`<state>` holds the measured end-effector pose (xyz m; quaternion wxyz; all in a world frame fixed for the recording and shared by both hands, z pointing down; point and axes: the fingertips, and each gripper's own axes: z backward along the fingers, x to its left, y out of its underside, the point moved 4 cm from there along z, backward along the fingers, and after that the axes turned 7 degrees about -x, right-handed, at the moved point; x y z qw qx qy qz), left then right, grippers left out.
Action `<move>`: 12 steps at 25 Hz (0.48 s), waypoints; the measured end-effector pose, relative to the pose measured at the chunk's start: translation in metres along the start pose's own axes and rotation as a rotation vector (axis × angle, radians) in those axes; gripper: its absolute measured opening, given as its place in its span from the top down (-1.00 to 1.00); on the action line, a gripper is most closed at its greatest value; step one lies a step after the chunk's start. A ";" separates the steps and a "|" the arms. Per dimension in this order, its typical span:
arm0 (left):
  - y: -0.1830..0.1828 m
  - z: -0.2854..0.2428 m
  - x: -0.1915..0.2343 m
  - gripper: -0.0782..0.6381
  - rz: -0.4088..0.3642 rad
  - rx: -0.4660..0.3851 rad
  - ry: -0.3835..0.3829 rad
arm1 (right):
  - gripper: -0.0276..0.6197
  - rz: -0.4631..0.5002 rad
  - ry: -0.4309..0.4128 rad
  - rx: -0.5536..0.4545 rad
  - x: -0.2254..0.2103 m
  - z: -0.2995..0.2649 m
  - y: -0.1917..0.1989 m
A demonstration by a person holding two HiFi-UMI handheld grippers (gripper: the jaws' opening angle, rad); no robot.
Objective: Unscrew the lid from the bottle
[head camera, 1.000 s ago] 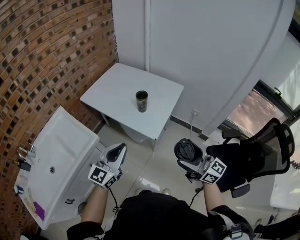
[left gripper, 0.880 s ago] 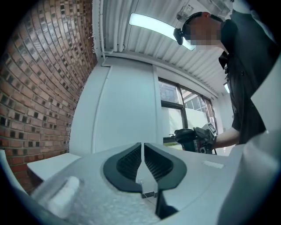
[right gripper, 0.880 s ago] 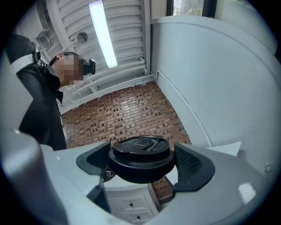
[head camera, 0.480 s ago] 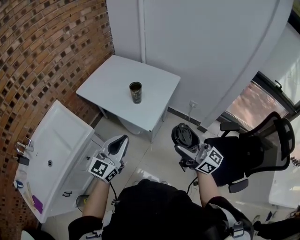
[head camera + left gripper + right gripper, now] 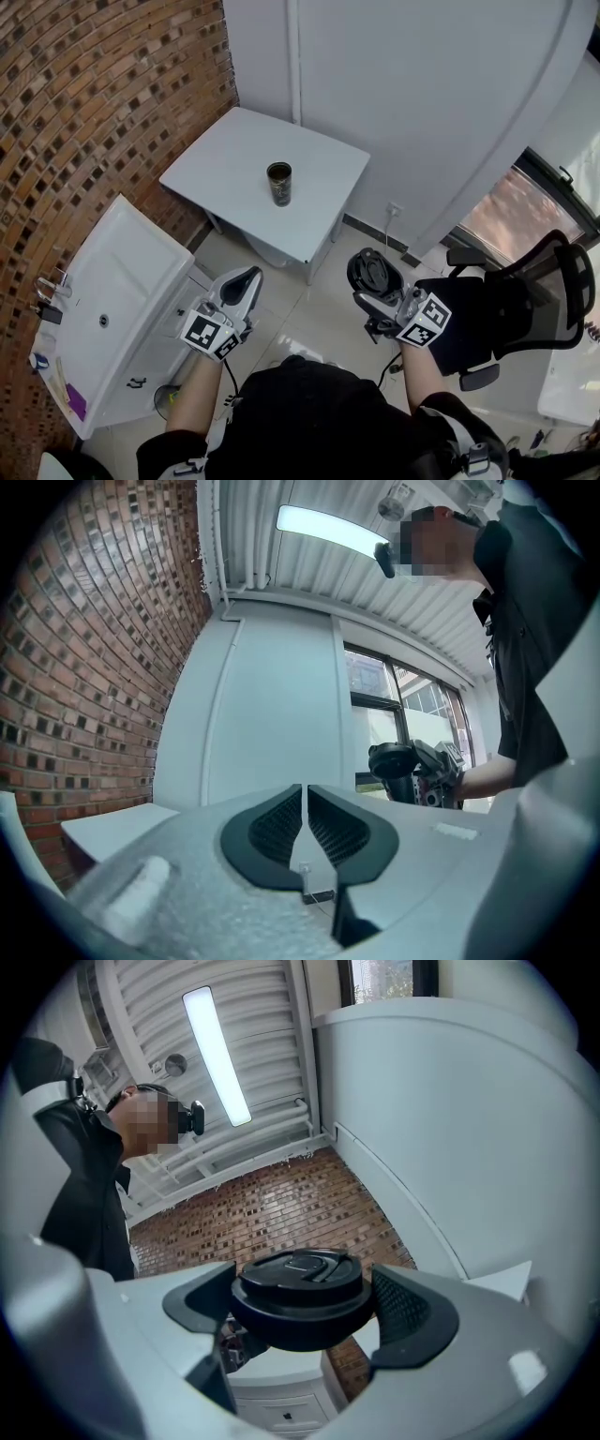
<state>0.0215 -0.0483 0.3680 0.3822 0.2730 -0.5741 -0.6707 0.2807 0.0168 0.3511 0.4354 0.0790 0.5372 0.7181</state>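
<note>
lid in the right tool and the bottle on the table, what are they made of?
The lid: likely black plastic, matte with a slight sheen; moulded ridges on top. The bottle: dark, faintly glossy; too small to tell metal from glass.

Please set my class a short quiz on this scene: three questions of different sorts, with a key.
1. Multiple choice: what is between the jaws of the right hand-held gripper? A) a cup B) a black lid C) nothing
2. True or false: the left hand-held gripper has its jaws wide apart.
3. Short answer: where does the bottle stand?

Key
1. B.
2. False: its jaws are together, with nothing between them.
3. Upright on the white table, away from both hand-held grippers.
</note>
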 end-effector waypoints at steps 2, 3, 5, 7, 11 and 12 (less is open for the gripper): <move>0.000 -0.002 0.003 0.72 -0.001 0.001 0.003 | -0.49 0.003 0.001 0.008 0.000 -0.002 0.002; 0.000 -0.002 0.004 0.72 0.003 -0.004 0.010 | -0.49 0.003 0.002 0.006 0.000 -0.003 0.003; -0.001 -0.002 0.006 0.72 0.015 -0.012 0.024 | -0.49 -0.001 -0.001 -0.002 0.001 -0.006 0.003; -0.001 -0.002 0.009 0.72 0.024 -0.015 0.024 | -0.49 -0.007 -0.007 -0.006 0.001 -0.009 0.002; 0.003 -0.002 0.014 0.72 0.041 -0.018 0.022 | -0.49 -0.004 -0.007 0.005 0.000 -0.012 0.006; 0.004 -0.002 0.015 0.72 0.043 -0.017 0.023 | -0.49 -0.004 -0.005 0.007 0.000 -0.013 0.007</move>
